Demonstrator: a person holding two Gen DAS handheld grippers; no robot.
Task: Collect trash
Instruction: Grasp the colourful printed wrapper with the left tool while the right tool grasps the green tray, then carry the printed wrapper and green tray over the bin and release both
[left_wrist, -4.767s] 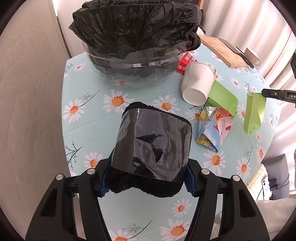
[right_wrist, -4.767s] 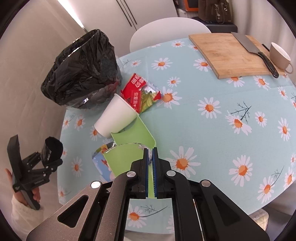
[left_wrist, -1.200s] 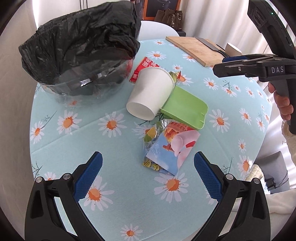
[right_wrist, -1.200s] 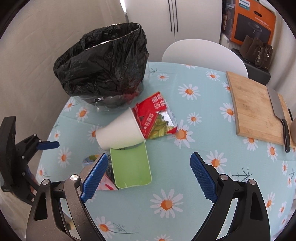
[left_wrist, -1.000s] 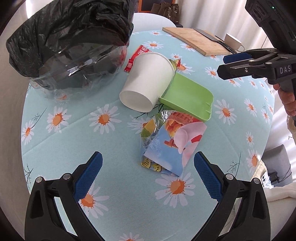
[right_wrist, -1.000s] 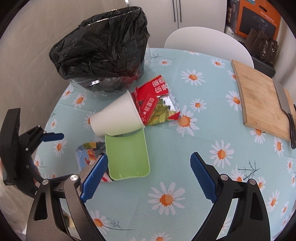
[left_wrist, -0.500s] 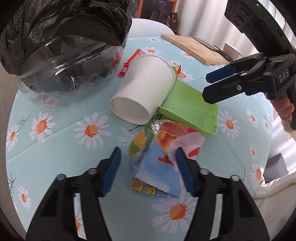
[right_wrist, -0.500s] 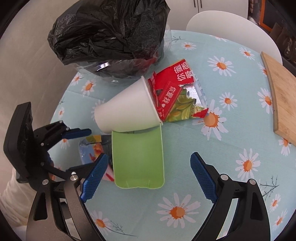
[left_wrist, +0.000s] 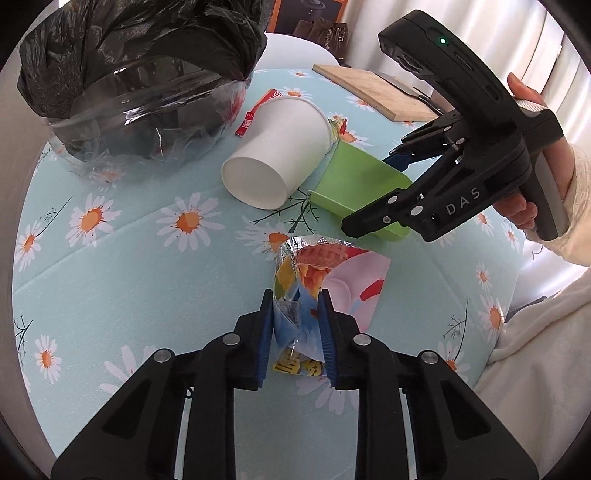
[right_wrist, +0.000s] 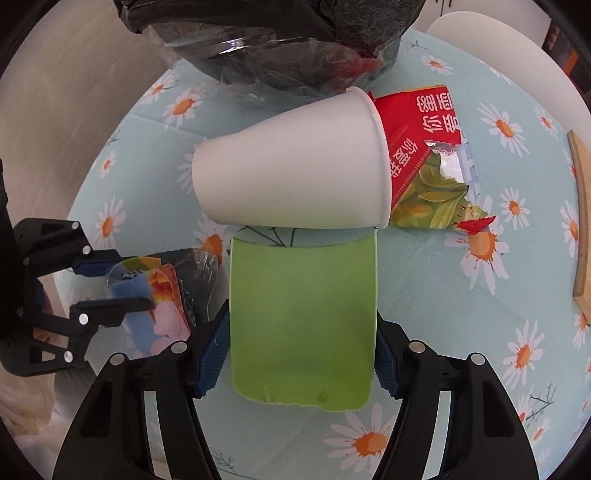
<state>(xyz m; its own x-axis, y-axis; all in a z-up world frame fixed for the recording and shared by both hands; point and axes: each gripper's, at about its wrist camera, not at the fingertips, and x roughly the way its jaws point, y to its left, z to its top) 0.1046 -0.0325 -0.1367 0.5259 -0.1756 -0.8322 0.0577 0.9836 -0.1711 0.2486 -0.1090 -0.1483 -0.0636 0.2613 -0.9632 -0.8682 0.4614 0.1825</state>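
While both claws have just been closing, left gripper (left_wrist: 295, 328) pinching the snack wrapper (left_wrist: 325, 280), right gripper (right_wrist: 301, 354) spread, straddling the green tray (right_wrist: 301, 317), white cup (right_wrist: 295, 162) just beyond

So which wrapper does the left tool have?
The colourful cartoon snack wrapper, pinched in the left tool; the red wrapper lies untouched beside the cup's mouth.

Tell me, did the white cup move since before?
No. The white cup lies on its side beside the bin bag, its rim over the red wrapper, as before.
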